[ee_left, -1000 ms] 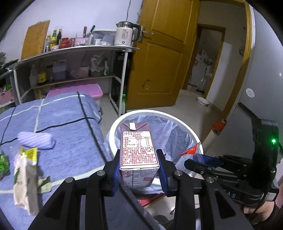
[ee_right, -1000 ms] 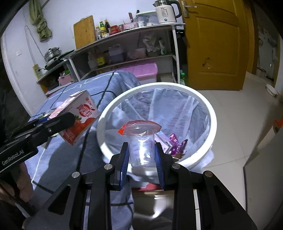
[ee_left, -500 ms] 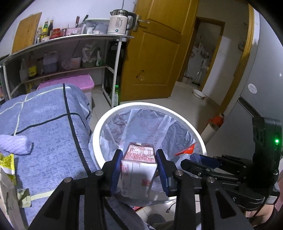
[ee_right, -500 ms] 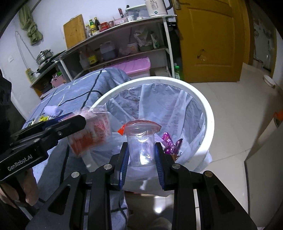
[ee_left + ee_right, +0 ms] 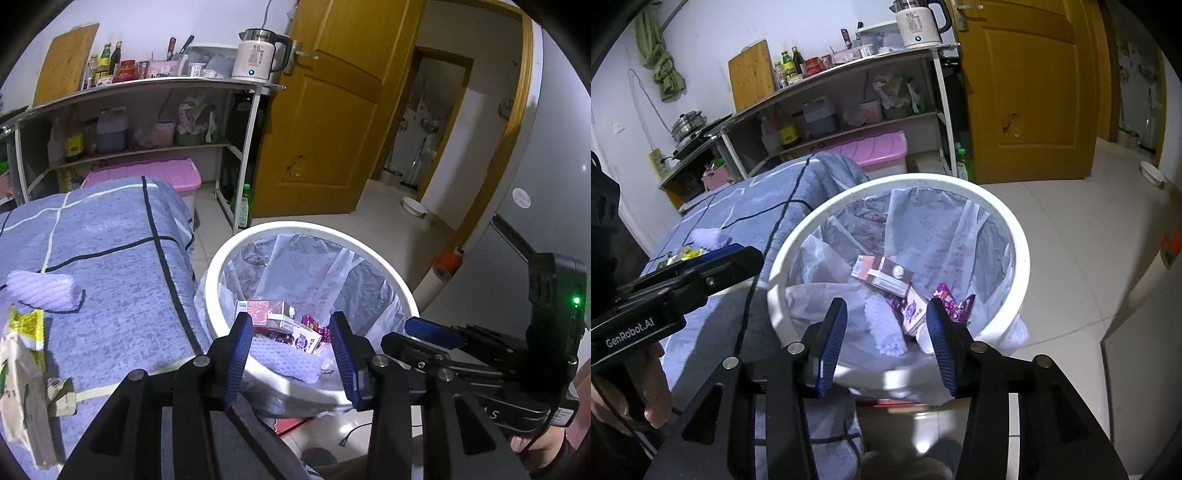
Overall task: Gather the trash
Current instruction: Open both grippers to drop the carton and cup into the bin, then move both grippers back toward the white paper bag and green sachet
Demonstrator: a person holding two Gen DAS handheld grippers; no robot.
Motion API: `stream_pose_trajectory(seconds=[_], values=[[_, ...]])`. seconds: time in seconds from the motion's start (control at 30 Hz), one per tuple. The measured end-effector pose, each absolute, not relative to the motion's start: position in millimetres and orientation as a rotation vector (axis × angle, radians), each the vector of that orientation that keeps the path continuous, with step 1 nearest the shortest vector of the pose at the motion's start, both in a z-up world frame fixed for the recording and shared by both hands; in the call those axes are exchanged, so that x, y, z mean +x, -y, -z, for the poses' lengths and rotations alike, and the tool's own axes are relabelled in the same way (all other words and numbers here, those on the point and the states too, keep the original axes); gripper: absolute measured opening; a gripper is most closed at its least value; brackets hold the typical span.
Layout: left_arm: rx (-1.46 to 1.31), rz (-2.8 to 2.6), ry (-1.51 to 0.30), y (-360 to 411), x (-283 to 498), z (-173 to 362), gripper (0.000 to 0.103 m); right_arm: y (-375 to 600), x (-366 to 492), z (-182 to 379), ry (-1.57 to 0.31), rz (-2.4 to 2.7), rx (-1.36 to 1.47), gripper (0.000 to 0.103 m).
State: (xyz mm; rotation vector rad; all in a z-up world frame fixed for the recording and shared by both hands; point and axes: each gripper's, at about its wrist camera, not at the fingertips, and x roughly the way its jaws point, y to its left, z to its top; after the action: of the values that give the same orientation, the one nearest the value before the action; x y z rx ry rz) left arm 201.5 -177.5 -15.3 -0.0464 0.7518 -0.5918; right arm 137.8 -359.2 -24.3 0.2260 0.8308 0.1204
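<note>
A white round bin (image 5: 218, 266) (image 5: 1019, 251) with a clear liner stands beside the blue-covered table. Inside it lies the pink milk carton (image 5: 264, 314) (image 5: 882, 273) among purple wrappers (image 5: 947, 297) and a lilac cloth (image 5: 882, 325). A clear plastic cup (image 5: 925, 338) lies low in the bin by the right fingers. My left gripper (image 5: 291, 345) hangs over the bin's near rim, jaws opening, nothing between them. My right gripper (image 5: 884, 343) is likewise over the bin, jaws opening and empty. Each gripper shows in the other's view: the right gripper (image 5: 432, 332), the left gripper (image 5: 720, 258).
On the blue cloth table (image 5: 110, 266) lie a rolled lilac cloth (image 5: 44, 291), a yellow-and-white snack bag (image 5: 22, 369) and a small wrapper (image 5: 61, 395). Behind stand a shelf (image 5: 147, 88) with bottles and a kettle (image 5: 258, 55), a pink box (image 5: 162, 175) and a wooden door (image 5: 332, 110).
Both grippers let go: the milk carton dropped from the left jaws into the bin, and the clear cup fell from the right jaws. Both pairs of jaws widened.
</note>
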Motion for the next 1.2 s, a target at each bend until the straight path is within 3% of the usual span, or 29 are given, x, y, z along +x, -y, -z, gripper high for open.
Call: stream_pose_trajectory(seconds=[1.2], values=[[-0.04, 0.355, -0.66, 59, 80, -5, 0.043, 254, 59, -8, -0.76, -0.349, 0.116, 0.046]])
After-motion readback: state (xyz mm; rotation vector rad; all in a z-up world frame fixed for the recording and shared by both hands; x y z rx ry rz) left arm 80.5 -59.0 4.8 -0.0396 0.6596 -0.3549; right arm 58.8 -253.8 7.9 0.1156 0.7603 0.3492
